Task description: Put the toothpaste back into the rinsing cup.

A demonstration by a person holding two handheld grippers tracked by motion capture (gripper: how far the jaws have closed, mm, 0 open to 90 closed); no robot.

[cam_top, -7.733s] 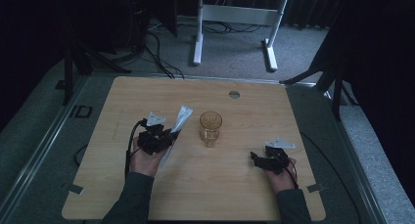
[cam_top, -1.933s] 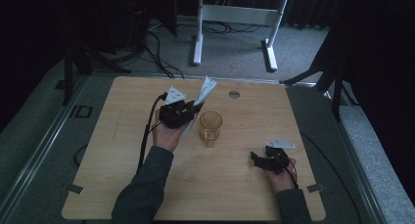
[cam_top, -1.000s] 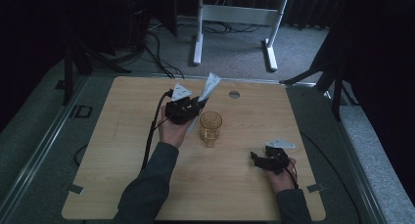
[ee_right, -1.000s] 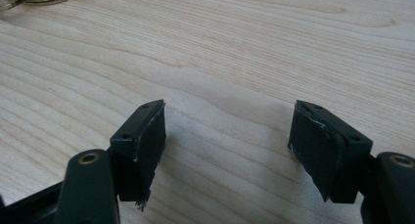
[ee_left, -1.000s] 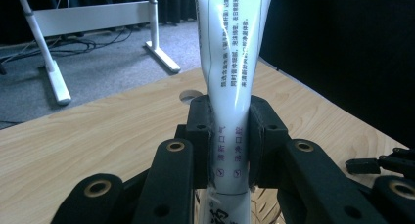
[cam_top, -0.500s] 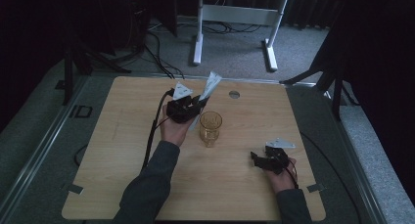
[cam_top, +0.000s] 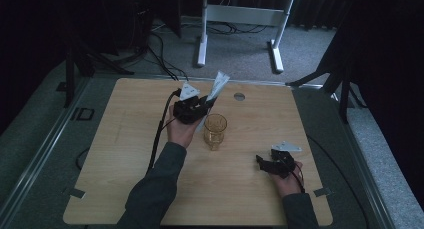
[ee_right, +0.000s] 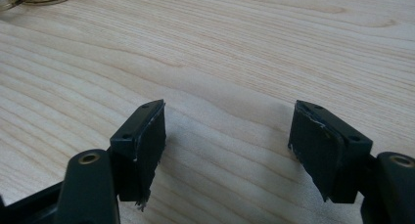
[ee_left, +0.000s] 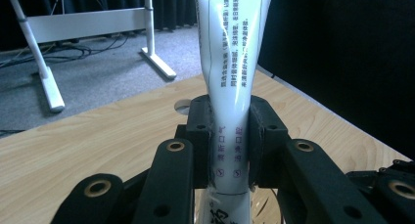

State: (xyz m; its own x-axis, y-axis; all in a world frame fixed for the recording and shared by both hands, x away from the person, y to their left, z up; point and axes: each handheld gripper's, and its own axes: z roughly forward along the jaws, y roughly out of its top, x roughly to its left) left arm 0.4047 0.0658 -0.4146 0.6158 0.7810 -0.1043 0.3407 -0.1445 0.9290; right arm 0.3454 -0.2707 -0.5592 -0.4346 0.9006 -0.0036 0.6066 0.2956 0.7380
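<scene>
Left gripper [cam_top: 207,105], just behind the glass [cam_top: 215,131], has its jaws clamped on the white sachet [ee_left: 229,87]. Right gripper [cam_top: 262,161], well right of the glass, has jaws apart, holding nothing

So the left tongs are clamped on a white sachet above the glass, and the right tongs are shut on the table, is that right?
Not quite. The right tongs stand open with bare table between them, as the right gripper view shows. The left tongs do clamp the white sachet above the glass.
</scene>
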